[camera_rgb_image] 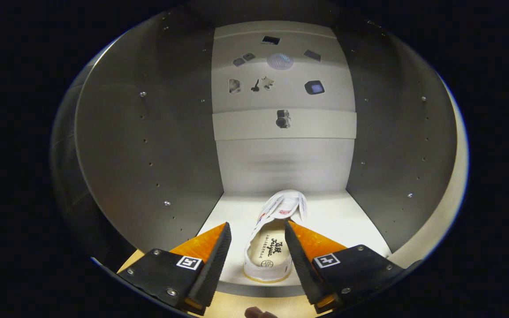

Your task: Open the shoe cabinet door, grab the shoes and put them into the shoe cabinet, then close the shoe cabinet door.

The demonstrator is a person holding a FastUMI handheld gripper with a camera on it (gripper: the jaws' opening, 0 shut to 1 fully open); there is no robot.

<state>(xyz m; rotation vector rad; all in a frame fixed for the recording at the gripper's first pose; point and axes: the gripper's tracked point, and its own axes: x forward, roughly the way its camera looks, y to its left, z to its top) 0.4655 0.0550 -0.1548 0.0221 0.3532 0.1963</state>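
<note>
A white canvas shoe [272, 238] lies on the floor of the open shoe cabinet [351, 221], heel toward me and toe pointing at the back wall. My gripper [256, 232] is open, its two fingers spread on either side of the shoe's heel end with a gap on each side. Neither finger presses on the shoe. The cabinet's grey side walls [148, 168] rise left and right of the fingers.
The cabinet's back panel [283, 163] stands beyond the shoe. A shelf edge [283, 126] crosses the back above it. The side walls carry rows of small holes. The cabinet's front lip [259, 289] runs under the fingers, with a wooden surface [237, 307] below it.
</note>
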